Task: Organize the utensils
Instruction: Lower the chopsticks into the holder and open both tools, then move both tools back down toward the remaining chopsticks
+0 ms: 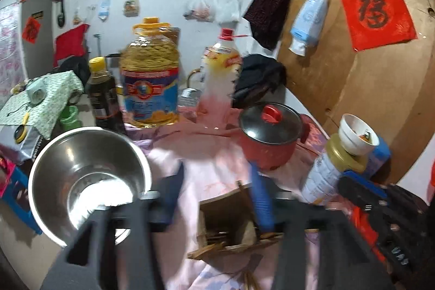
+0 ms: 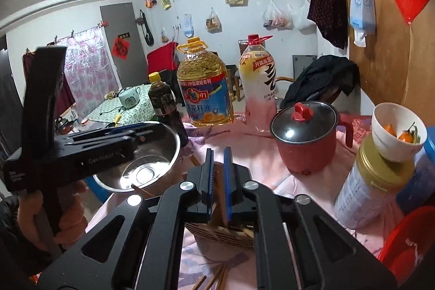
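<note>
Two grippers over one wooden holder (image 2: 225,234).

- Right gripper (image 2: 218,162): directly above the holder, tongs nearly together, apparently clamped on a chopstick (image 2: 219,195) pointing down into it.
- Left gripper (image 1: 216,181): just left of the holder, tongs wide apart, empty; view blurred.
- Chopstick: thin, pale brown wood, partly hidden by the pads.
- Spare chopsticks (image 2: 217,279): loose on the pink cloth in front of the holder.
- Bowl (image 2: 152,154): steel, left of the holder.

Risks, as I judge them: the holder looks light, so a slanted push may tip it; a thin stick may pivot in the pads and miss the opening.
</note>
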